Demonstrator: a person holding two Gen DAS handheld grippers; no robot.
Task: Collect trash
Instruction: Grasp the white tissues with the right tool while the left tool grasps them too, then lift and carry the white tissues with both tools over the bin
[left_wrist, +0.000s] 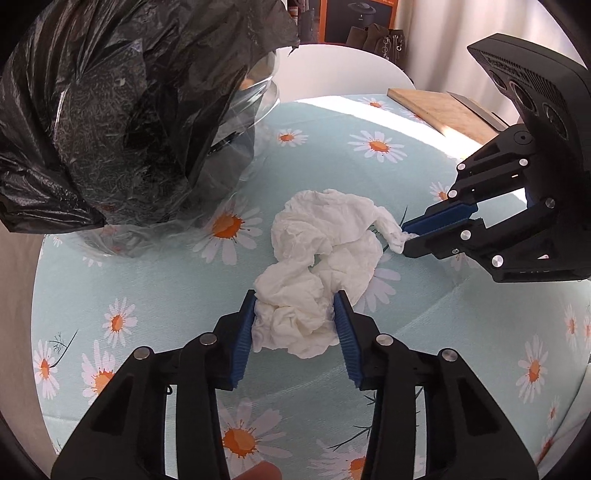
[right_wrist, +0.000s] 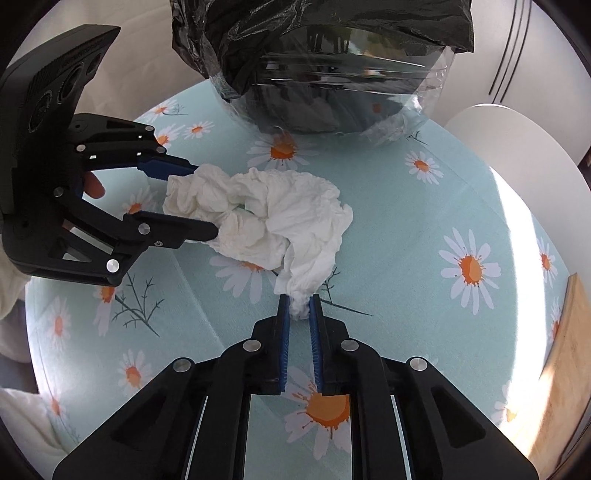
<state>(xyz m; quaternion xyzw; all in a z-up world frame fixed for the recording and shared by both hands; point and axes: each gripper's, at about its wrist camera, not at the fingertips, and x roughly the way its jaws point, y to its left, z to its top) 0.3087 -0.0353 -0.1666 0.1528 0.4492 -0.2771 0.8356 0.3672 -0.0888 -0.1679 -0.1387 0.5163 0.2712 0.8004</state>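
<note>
Daisy-print bench (left_wrist: 155, 266), black-lined bin (left_wrist: 110, 122) at rear. Crumpled tissue (left_wrist: 317, 258) lies mid-bench. Left gripper (left_wrist: 295, 325) clamped on tissue's bulky end; right gripper (right_wrist: 300, 314) pinched tight on thin tail. Advice: lift both together, keep tissue slack, avoid tearing, carry to bin.

Crumpled tissue (left_wrist: 321, 251) on the tablecloth (left_wrist: 155, 280), bag-lined bin (left_wrist: 122, 122) behind, wooden board (left_wrist: 443, 110) far right.

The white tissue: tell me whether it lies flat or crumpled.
Crumpled. The tissue is bunched in wrinkled folds on the tablecloth, pinched by the left gripper and the right gripper.
</note>
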